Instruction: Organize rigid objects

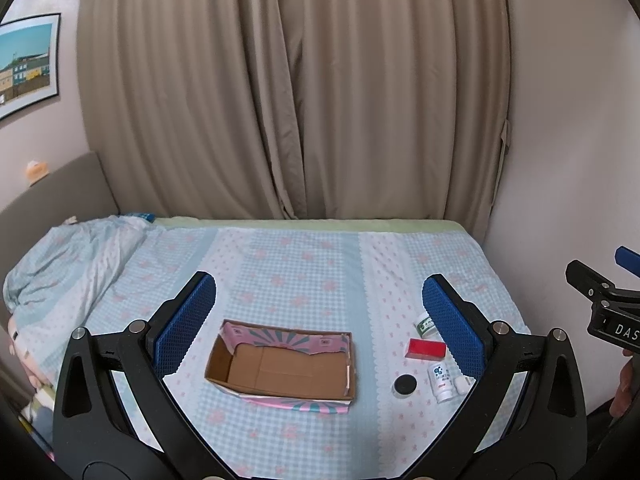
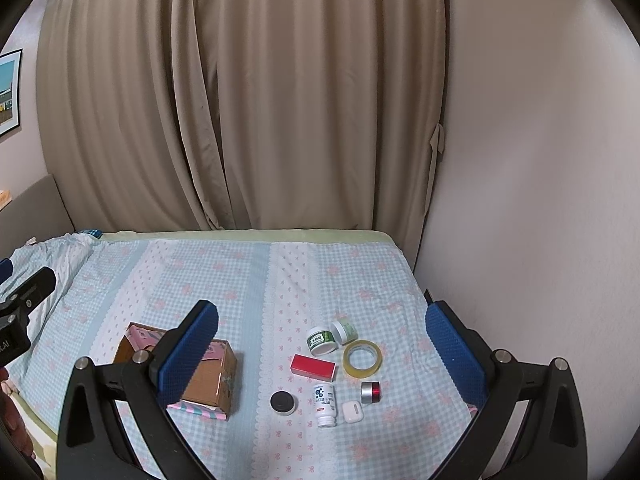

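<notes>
An empty open cardboard box (image 1: 284, 364) lies on the bed; it also shows in the right wrist view (image 2: 208, 380). To its right lie several small items: a red box (image 2: 313, 367), two green-labelled jars (image 2: 322, 341), a tape roll (image 2: 362, 359), a black round lid (image 2: 283, 402), a white bottle (image 2: 325, 400), a white earbud case (image 2: 352, 412) and a red-and-silver cylinder (image 2: 371, 392). My left gripper (image 1: 318, 324) is open above the box. My right gripper (image 2: 320, 348) is open above the items. Both are empty.
The bed has a blue checked sheet (image 2: 240, 280). A crumpled quilt (image 1: 68, 264) lies at the left. Beige curtains (image 1: 288, 88) hang behind the bed and a wall (image 2: 540, 200) runs along its right side.
</notes>
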Demonstrator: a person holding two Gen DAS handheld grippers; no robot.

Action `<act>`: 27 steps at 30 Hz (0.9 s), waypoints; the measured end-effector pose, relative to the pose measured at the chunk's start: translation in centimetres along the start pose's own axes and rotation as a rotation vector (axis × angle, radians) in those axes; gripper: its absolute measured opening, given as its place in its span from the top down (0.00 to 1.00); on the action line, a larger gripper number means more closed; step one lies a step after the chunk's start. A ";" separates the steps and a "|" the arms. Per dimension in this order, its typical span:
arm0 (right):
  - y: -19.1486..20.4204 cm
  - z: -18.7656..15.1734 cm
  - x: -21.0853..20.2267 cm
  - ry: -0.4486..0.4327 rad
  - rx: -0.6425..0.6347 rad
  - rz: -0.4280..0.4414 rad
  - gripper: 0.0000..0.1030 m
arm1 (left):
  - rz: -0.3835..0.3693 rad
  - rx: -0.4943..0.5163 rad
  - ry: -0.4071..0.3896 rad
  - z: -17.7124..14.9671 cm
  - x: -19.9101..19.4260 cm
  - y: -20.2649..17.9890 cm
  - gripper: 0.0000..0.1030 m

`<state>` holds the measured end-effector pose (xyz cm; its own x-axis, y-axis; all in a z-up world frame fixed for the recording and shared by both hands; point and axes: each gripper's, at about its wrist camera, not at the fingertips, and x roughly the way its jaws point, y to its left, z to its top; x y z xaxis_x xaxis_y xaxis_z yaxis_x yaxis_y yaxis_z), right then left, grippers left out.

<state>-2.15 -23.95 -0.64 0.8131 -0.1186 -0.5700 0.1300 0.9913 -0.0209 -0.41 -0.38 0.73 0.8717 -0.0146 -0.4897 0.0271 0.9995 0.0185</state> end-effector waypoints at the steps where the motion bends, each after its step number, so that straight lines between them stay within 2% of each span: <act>1: -0.1 0.2 0.1 0.003 0.000 0.002 0.00 | -0.001 0.000 0.000 0.0 0.0 0.0 0.00; 27: 0.1 -0.4 0.1 -0.001 0.005 0.005 0.00 | -0.010 -0.002 0.003 -0.6 0.4 -0.4 0.00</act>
<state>-2.26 -23.83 -1.08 0.8141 -0.1141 -0.5694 0.1291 0.9915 -0.0140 -0.40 -0.77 -0.01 0.8699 -0.0248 -0.4926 0.0349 0.9993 0.0114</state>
